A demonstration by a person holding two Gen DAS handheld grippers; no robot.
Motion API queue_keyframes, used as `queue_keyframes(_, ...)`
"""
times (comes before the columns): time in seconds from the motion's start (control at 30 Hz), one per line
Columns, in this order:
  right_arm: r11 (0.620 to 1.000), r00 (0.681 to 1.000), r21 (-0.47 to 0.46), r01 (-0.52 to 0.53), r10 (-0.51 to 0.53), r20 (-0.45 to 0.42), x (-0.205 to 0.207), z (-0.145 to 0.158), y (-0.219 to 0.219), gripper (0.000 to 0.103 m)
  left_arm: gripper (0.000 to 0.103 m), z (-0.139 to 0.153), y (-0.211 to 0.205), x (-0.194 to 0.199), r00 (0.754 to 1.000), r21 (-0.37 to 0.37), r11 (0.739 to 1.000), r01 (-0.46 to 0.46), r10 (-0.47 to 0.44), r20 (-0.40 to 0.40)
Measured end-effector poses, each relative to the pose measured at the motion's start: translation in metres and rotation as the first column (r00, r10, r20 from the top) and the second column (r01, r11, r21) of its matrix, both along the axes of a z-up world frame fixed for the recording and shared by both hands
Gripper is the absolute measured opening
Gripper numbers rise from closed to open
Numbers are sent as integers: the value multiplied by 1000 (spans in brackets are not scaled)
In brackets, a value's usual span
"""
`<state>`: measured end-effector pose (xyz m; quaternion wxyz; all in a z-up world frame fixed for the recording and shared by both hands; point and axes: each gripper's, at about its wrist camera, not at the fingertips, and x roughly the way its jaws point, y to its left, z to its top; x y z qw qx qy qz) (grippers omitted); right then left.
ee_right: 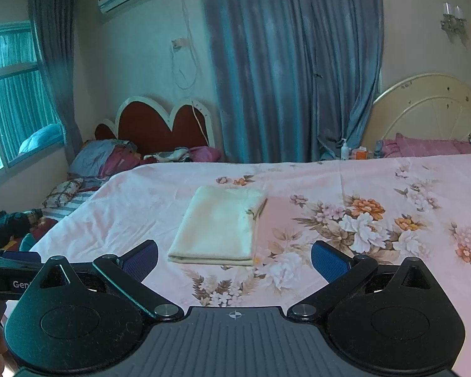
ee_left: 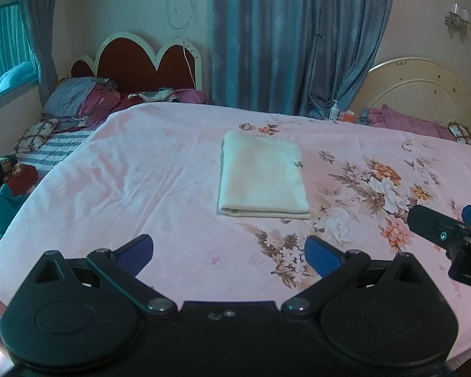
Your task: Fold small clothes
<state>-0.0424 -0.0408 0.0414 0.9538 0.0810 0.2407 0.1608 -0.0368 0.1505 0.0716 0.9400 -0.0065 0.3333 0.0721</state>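
A cream folded cloth [ee_left: 262, 176] lies flat on the pink floral bedsheet [ee_left: 141, 188], folded into a neat rectangle. It also shows in the right wrist view [ee_right: 218, 227]. My left gripper [ee_left: 229, 251] is open and empty, held above the sheet a little in front of the cloth. My right gripper [ee_right: 234, 259] is open and empty, just in front of the cloth's near edge and slightly to its right. The right gripper also shows at the right edge of the left wrist view [ee_left: 449, 229].
The bed's left edge [ee_left: 12, 226] drops to a floor with piled clothes [ee_left: 6, 188]. A second bed with a red headboard [ee_left: 141, 62] stands behind left. Blue curtains [ee_left: 292, 37] hang behind. Bottles [ee_right: 345, 149] and pink pillows [ee_right: 424, 147] lie far right.
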Motion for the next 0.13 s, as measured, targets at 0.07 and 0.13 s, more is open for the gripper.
queue_keyframes(0.07, 1000, 1000, -2, 9, -9, -9, 4, -3, -2, 102, 100, -2, 1, 6, 1000, -1, 1000, 1, -1, 4)
queue_keyframes(0.13, 1000, 999, -6, 23, -23, -25, 10, -7, -5, 102, 102, -5, 2, 14, 1000, 4, 1000, -5, 5, 4)
